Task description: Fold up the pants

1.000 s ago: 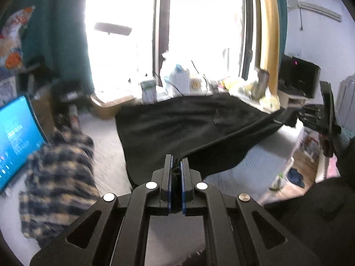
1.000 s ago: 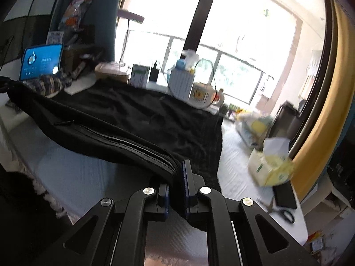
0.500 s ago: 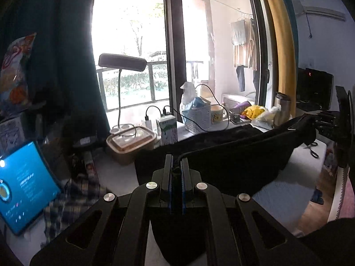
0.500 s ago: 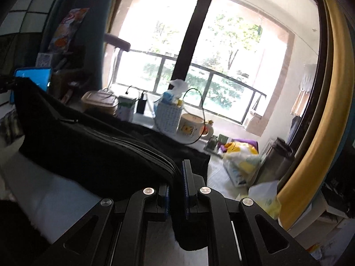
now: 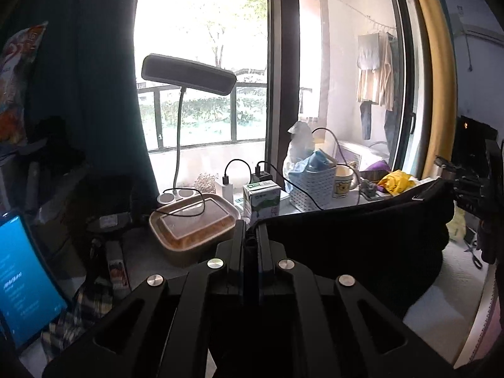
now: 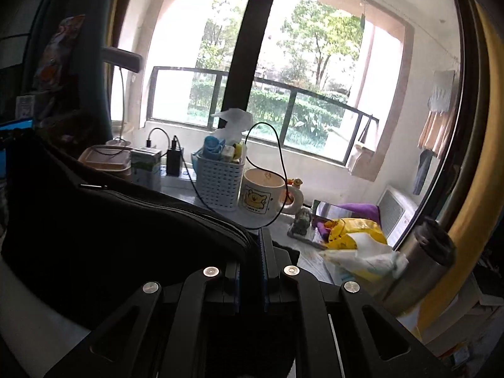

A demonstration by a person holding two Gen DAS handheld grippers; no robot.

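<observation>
Black pants [image 5: 352, 245] hang stretched in the air between my two grippers, above a white surface [image 5: 450, 286]. My left gripper [image 5: 250, 230] is shut on one end of their top edge; the cloth runs off to the right, up to the other gripper's black frame [image 5: 478, 189] at the right edge. In the right wrist view the pants [image 6: 104, 230] fill the lower left, and my right gripper [image 6: 252, 242] is shut on their seamed edge. The hanging lower part is hidden behind the gripper bodies.
Along the windowsill stand a desk lamp [image 5: 189, 74], a brown food container [image 5: 192, 220], a milk carton [image 5: 261, 200], a white basket [image 6: 217, 178], a mug [image 6: 261, 193] and cables. A lit tablet [image 5: 22, 280] and plaid cloth [image 5: 82, 312] lie left; a steel tumbler [image 6: 422, 261] stands right.
Both grippers have risen and moved toward the window with the pants, lifting the cloth off the surface where it lay spread. The views now look level at the sill.
</observation>
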